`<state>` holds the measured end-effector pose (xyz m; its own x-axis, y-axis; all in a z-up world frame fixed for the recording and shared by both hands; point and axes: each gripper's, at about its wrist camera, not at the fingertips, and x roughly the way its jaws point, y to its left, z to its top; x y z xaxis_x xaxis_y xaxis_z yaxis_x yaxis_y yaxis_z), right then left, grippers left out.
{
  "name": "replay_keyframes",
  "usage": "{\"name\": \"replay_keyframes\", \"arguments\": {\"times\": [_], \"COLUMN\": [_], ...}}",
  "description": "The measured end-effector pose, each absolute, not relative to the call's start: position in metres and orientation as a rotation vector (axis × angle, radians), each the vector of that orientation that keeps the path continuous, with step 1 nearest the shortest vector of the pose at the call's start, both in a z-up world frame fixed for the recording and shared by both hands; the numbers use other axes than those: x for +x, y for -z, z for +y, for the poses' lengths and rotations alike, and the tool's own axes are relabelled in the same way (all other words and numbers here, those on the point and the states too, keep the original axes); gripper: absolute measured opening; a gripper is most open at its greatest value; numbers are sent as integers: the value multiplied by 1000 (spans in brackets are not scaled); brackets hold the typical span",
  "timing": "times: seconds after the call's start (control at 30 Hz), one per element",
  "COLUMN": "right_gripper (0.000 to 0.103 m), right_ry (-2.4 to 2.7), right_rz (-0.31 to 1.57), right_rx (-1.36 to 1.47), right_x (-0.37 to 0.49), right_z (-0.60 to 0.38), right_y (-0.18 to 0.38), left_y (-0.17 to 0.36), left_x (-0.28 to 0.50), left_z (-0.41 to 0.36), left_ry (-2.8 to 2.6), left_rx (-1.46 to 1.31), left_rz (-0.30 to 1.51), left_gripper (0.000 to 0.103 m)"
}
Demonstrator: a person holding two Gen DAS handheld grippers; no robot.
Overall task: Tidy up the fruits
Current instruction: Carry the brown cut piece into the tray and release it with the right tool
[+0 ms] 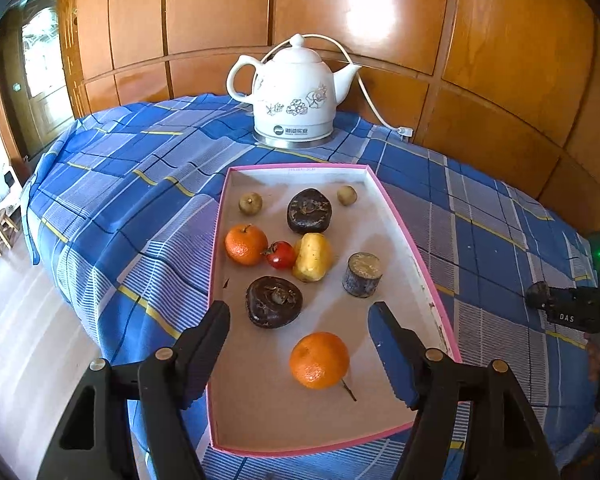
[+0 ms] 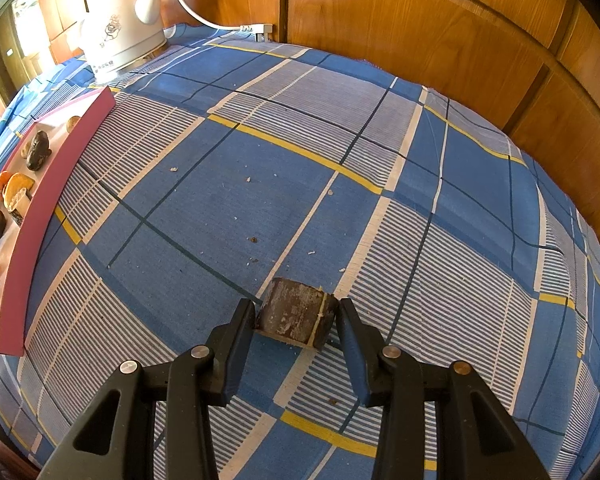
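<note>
Sugarcane stub (image 2: pixel 296 312), cylindrical, rough-barked, sits between right tongs (image 2: pixel 296 314).

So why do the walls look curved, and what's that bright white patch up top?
Left wrist view: the fisheye lens bows the wooden wall panels, and the white patch is glare on their glossy finish. Right wrist view: the same bending curves the checked tablecloth, and sunlight washes out the kettle.

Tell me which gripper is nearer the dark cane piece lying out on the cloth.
Right. The right gripper has its jaws either side of the cane piece; whether they touch is unclear. The left gripper hovers open over the pink tray.
</note>
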<state>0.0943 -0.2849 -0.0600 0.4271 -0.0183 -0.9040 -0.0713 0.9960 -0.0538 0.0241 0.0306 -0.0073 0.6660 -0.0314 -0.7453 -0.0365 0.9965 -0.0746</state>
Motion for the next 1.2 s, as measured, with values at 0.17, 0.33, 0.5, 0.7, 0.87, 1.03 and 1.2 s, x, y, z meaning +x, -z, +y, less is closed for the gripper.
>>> {"name": "replay_keyframes", "arguments": {"times": [0.17,0.33,0.5,0.7,0.87,1.03,1.2], "right_gripper": [42,42,42,42,43,43,46], "right_ry": [-26,-89,-264,-442,-479,-469,-452], "right_rz": [1136,1103,1034,979,992,1050,1063], "right_rx": [-98,-58,3,39,58,55,60], "right_x": [94,91,92,113,147,169,171], "right_z": [-283,-266,-218,-141,-95,-71,-67], "right_y": [57,37,7,-12,-3,19,29], "left_y": [12,14,14,13,13,16,21], "left_x": [22,21,21,19,17,18,19], "left_z": [38,50,59,68,75,81,83], "left_ry": [-7,-29,-48,-64,-71,-79,-81], "left_rx": [-99,-122,-154,-156,-169,-179,-186], "left_rz": [849,843,834,822,817,818,829], "left_gripper": [72,72,72,72,72,72,72]}}
